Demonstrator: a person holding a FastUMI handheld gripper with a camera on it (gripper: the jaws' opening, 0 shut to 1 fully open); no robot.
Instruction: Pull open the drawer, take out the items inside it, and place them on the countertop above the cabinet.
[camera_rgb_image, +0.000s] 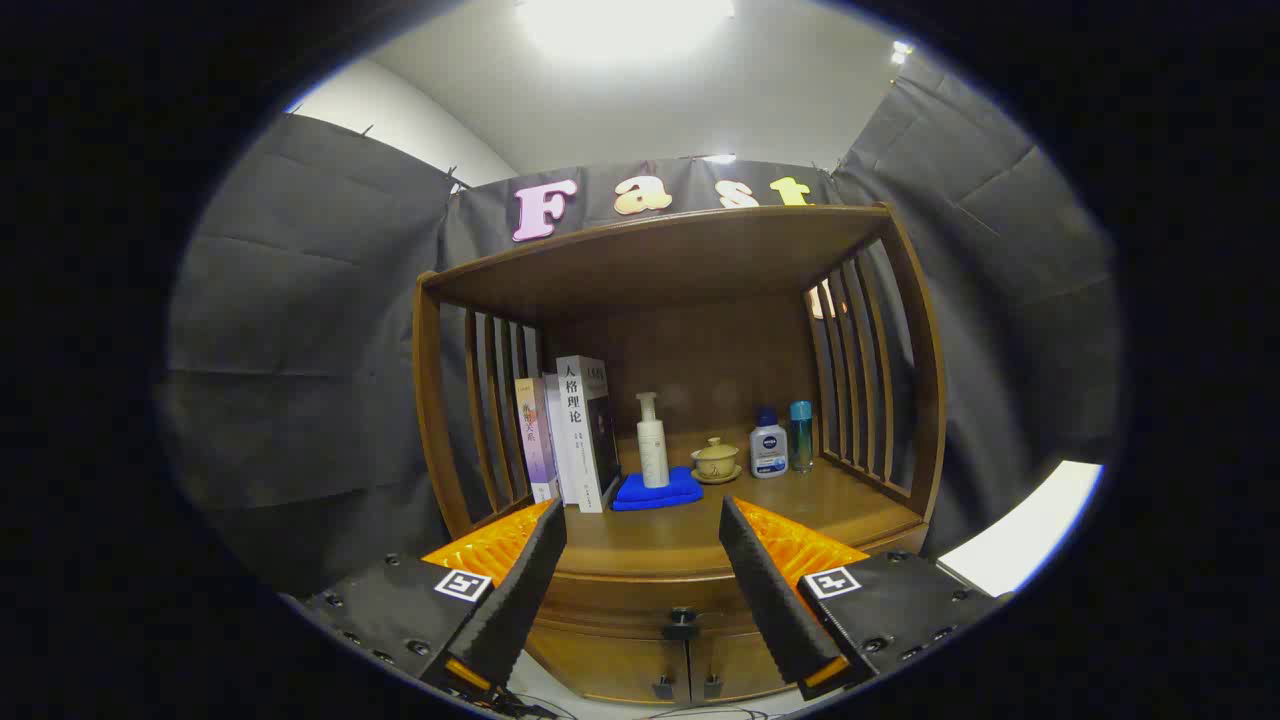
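Drawer (640, 598) between spread fingers (530, 575)

A recording booth dressed as a home corner. Walled on all sides by dark cloth (300, 330) hung in folds, with a plain white ceiling and a bright ceiling lamp (625, 20) above. At the centre, a wooden cabinet (690, 560) with slatted sides and a roofed counter (690, 535), closed drawer with dark knob (682, 615) below. Household things lined up at the far side of the counter: upright books (575, 435) at left, pump bottle (653, 455) on a blue cloth (657, 492), lidded teacup (716, 460), two small bottles (783, 440) at right.
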